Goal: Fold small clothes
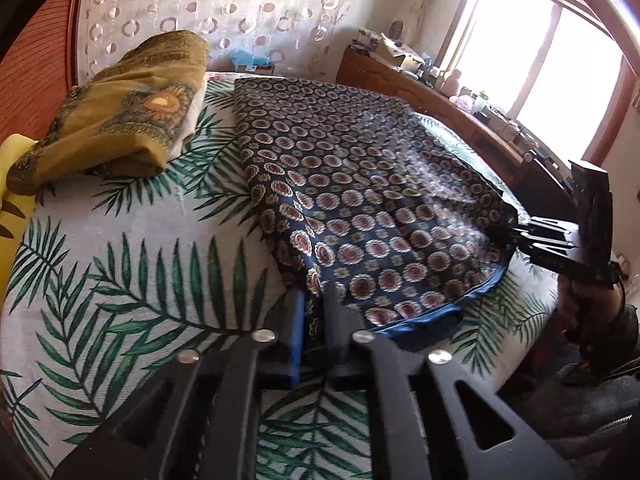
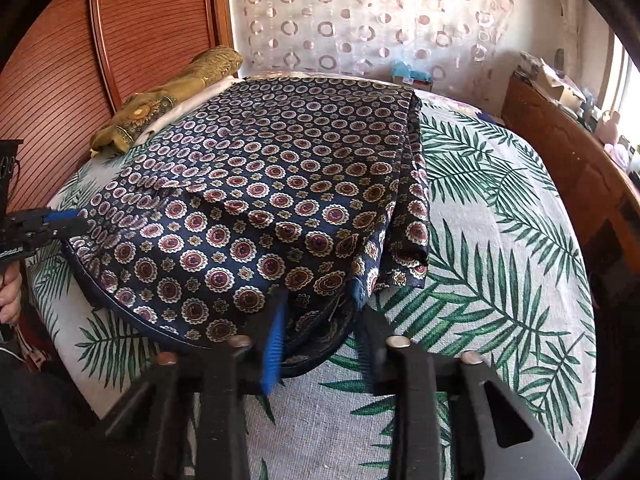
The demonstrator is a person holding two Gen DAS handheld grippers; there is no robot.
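A navy cloth with red and cream medallions (image 1: 360, 184) lies spread and partly folded on the palm-leaf bed sheet (image 1: 120, 264). My left gripper (image 1: 314, 304) is shut on its near left corner. It also shows at the left edge of the right wrist view (image 2: 76, 222). My right gripper (image 2: 320, 312) has its jaws apart around the cloth's (image 2: 272, 184) near right hem, with fabric lying between the blue pads (image 2: 274, 344). It shows in the left wrist view at the cloth's right edge (image 1: 516, 234).
A mustard patterned garment (image 1: 116, 112) lies folded at the bed's far left by the wooden headboard (image 2: 120, 32). A wooden sideboard (image 1: 460, 100) with clutter runs along the right under the window. A yellow cloth (image 1: 12, 208) is at the left edge.
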